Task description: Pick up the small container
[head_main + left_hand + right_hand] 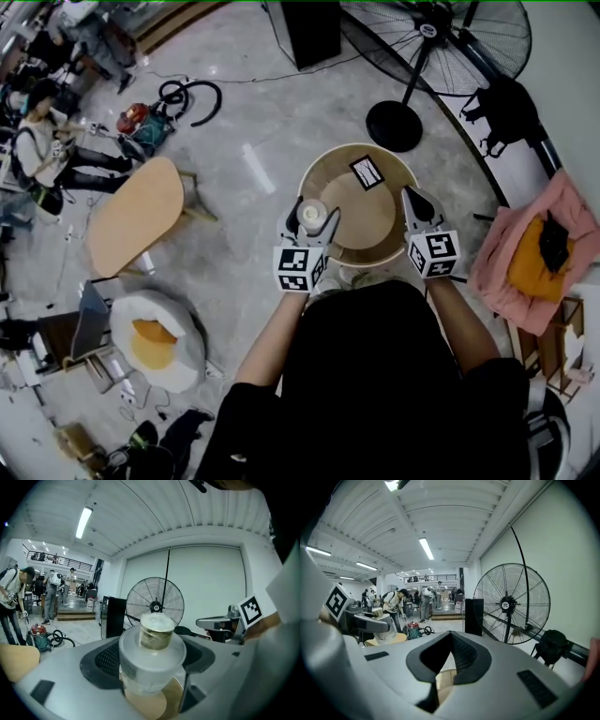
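Observation:
The small container (311, 214) is a translucent jar with a pale lid. It is held above the left edge of the round wooden table (380, 246), with my left gripper (310, 223) shut on it. In the left gripper view the container (151, 656) fills the space between the dark pads of that gripper (153, 641), and the table top shows beneath it. My right gripper (417, 204) hovers over the table's right rim. Its tips meet with nothing between them (451, 637).
A black-and-white card (365, 172) lies at the back of the table. A large standing fan (427, 42) is behind it. A low wooden table (136, 214) and an egg-shaped cushion (155, 339) are on the left; pink fabric on a chair (534, 253) is on the right. People stand far left.

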Demonstrator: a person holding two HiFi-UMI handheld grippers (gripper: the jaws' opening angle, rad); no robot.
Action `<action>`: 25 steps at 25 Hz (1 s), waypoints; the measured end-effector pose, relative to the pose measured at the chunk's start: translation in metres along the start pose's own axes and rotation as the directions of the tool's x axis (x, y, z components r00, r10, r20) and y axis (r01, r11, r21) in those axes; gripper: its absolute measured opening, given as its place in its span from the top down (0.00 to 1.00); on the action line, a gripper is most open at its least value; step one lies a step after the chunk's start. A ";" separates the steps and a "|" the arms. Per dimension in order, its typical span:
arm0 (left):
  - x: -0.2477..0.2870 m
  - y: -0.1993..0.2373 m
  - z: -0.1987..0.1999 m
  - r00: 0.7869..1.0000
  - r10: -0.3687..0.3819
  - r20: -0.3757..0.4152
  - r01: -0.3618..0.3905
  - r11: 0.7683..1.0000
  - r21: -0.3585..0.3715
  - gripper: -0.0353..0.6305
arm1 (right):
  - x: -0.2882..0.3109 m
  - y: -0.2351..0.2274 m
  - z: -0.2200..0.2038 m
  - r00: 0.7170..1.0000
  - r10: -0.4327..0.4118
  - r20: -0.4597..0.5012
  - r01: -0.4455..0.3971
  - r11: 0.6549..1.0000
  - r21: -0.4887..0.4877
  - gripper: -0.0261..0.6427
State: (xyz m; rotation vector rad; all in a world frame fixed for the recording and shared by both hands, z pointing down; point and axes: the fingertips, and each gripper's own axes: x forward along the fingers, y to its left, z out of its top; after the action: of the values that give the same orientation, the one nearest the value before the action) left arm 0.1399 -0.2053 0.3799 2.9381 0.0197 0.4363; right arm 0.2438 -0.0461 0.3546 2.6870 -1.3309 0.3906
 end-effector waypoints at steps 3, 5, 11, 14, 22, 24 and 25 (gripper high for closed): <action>-0.004 0.003 -0.003 1.000 0.003 -0.003 -0.003 1.000 -0.007 0.40 | 0.001 0.001 -0.001 1.000 -0.002 -0.005 0.002 1.000 -0.012 0.94; -0.006 0.006 -0.003 1.000 0.005 0.002 -0.005 1.000 -0.020 0.40 | 0.001 0.002 0.000 1.000 -0.008 -0.010 0.008 1.000 -0.024 0.94; -0.006 0.016 -0.003 1.000 0.018 -0.002 -0.018 1.000 -0.024 0.40 | 0.010 0.015 0.003 1.000 0.011 -0.012 -0.011 0.999 -0.034 0.94; -0.003 0.016 -0.003 1.000 0.018 -0.005 -0.019 1.000 -0.018 0.40 | 0.012 0.017 0.003 1.000 0.021 -0.007 -0.021 0.999 -0.034 0.94; 0.004 0.016 -0.005 1.000 0.017 -0.013 -0.017 1.000 -0.013 0.40 | 0.015 0.011 0.005 1.000 0.017 0.004 -0.017 0.999 -0.031 0.94; 0.006 0.016 -0.005 1.000 0.016 -0.013 -0.016 1.000 -0.014 0.40 | 0.017 0.009 0.005 1.000 0.015 0.004 -0.015 0.999 -0.032 0.94; 0.007 0.016 -0.005 1.000 0.016 -0.013 -0.016 1.000 -0.014 0.40 | 0.018 0.009 0.005 1.000 0.016 0.004 -0.016 0.999 -0.031 0.94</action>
State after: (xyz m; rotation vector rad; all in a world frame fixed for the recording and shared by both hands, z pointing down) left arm 0.1447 -0.2201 0.3894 2.9235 -0.0050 0.4557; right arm 0.2477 -0.0663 0.3546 2.6550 -1.3486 0.3628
